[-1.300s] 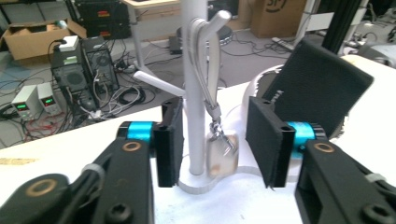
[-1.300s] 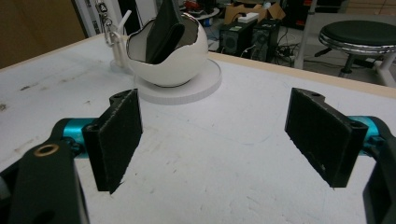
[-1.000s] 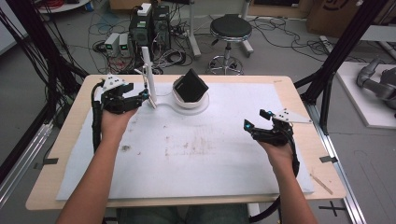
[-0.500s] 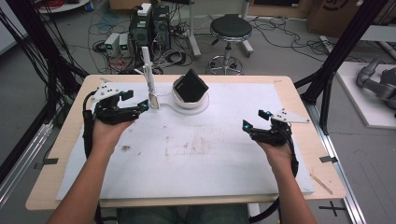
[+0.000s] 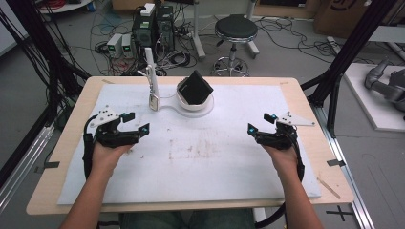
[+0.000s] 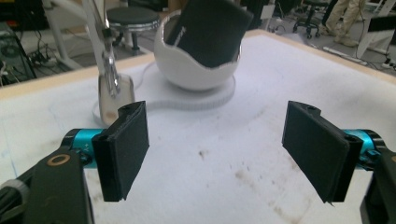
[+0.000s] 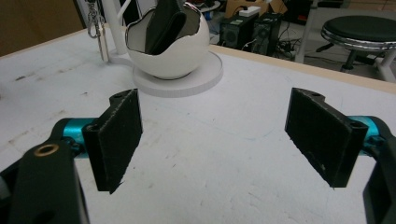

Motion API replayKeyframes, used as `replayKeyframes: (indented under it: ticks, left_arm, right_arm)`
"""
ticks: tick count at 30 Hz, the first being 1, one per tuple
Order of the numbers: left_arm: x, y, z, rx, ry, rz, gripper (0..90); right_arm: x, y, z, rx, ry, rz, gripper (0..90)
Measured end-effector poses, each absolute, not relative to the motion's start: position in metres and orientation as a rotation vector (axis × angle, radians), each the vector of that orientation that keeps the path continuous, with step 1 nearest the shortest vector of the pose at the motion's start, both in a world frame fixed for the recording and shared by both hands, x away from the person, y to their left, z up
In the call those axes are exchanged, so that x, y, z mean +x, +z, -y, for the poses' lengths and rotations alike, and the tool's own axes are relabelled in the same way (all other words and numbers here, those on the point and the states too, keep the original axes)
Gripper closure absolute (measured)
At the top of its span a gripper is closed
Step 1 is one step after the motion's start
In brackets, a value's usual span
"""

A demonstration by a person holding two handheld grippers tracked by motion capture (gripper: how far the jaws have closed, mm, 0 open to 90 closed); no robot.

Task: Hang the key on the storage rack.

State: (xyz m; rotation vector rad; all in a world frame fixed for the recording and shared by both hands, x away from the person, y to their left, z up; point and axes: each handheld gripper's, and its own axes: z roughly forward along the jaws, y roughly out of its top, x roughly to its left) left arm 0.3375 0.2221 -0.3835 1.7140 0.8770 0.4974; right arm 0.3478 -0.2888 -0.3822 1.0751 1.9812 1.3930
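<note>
A white eggshell-shaped bowl (image 5: 206, 101) on a round white base stands at the table's far middle and holds a black wallet-like object (image 5: 195, 88). The bowl (image 6: 196, 74) and black object (image 6: 211, 28) lie ahead of my left gripper (image 6: 224, 154); the bowl (image 7: 180, 56) is also ahead of my right gripper (image 7: 231, 140). Beside the bowl rises a white stand (image 5: 151, 76) with a small metal piece hanging from it (image 5: 153, 102). My left gripper (image 5: 135, 122) is open and empty at the left of the mat. My right gripper (image 5: 260, 122) is open and empty at the right.
A white mat (image 5: 200, 157) with brown stains covers the wooden table (image 5: 57, 157). Behind the table are a black stool (image 5: 235, 28), computer boxes (image 5: 153, 24) and cables on the floor. Black frame posts (image 5: 341, 57) stand at the right.
My left gripper has drawn back from the white stand toward the near left of the mat. My right gripper has stayed almost in place. Both remain open.
</note>
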Motion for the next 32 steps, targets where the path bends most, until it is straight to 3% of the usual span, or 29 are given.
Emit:
replayKeyframes:
  ticks: [32]
  left_arm:
    - [0.330, -0.383, -0.237, 1.677, 0.500, -0.874, 22.3]
  right_arm:
    - [0.348, -0.386, 0.284, 1.081, 1.369, -2.005, 19.4]
